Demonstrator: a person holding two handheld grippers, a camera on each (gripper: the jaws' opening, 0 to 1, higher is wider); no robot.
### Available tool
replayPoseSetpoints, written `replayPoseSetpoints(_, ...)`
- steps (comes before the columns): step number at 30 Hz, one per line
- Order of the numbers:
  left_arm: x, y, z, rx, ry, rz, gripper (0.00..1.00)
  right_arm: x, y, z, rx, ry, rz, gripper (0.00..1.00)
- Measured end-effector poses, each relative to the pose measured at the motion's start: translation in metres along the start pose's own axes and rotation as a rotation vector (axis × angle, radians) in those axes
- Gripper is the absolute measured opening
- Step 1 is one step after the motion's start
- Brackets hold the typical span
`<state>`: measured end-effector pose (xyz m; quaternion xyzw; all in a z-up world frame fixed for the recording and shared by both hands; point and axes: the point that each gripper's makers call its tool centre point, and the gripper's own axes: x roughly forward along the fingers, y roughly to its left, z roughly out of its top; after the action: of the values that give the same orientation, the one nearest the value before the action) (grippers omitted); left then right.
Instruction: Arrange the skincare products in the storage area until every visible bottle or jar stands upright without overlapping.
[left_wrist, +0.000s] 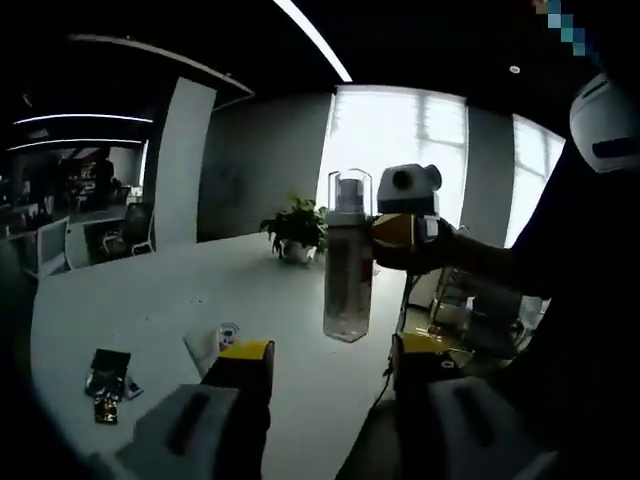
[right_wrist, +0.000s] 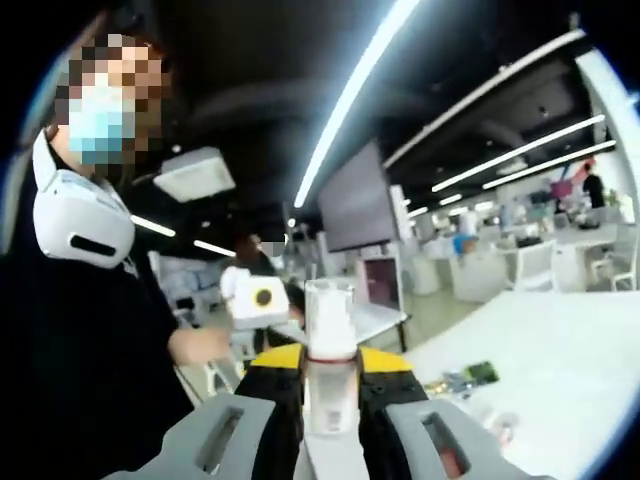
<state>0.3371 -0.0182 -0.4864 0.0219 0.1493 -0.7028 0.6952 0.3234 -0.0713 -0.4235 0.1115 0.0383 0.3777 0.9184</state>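
Above the white desk (left_wrist: 150, 300), the right gripper (right_wrist: 330, 395) pinched a clear plastic pump bottle (left_wrist: 348, 262) between its jaws, held upright in the air. The left gripper (left_wrist: 330, 365) hung with jaws spread. Best lowered level, released only once standing.

views face each other, sharing bottle (left_wrist: 348, 265)
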Motion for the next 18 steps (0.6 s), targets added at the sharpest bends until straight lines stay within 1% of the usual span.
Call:
replayPoseSetpoints(1,-0.004,0.004,-0.008,-0.003,0.021,0.032,0.57,-0.001,-0.003,-0.003,-0.006,-0.001,-0.007,0.11)
replayPoseSetpoints(2,-0.006,0.007,-0.012,-0.004,0.032,0.050,0.59,-0.002,-0.007,-0.005,-0.012,0.000,-0.017,0.11)
replayPoseSetpoints(4,-0.010,0.009,-0.023,-0.019,0.060,0.075,0.64,-0.004,-0.014,-0.011,-0.023,0.013,-0.036,0.11)
replayPoseSetpoints(6,-0.012,0.008,-0.030,-0.038,0.074,0.100,0.68,-0.006,-0.022,-0.016,-0.034,0.019,-0.066,0.11)
replayPoseSetpoints(8,-0.018,0.010,-0.036,-0.049,0.085,0.124,0.71,-0.008,-0.026,-0.019,-0.035,0.018,-0.076,0.11)
replayPoseSetpoints(11,-0.024,0.015,-0.042,-0.066,0.092,0.157,0.75,-0.014,-0.041,-0.028,-0.050,0.031,-0.116,0.11)
replayPoseSetpoints(12,-0.027,0.018,-0.045,-0.076,0.091,0.177,0.76,-0.018,-0.050,-0.035,-0.065,0.057,-0.142,0.11)
replayPoseSetpoints(14,-0.031,0.022,-0.050,-0.096,0.097,0.198,0.79,-0.022,-0.059,-0.047,-0.070,0.092,-0.168,0.11)
replayPoseSetpoints(15,-0.035,0.027,-0.054,-0.107,0.101,0.216,0.80,-0.023,-0.062,-0.051,-0.071,0.100,-0.175,0.11)
replayPoseSetpoints(18,-0.040,0.033,-0.062,-0.130,0.106,0.252,0.83,-0.024,-0.072,-0.063,-0.085,0.114,-0.204,0.11)
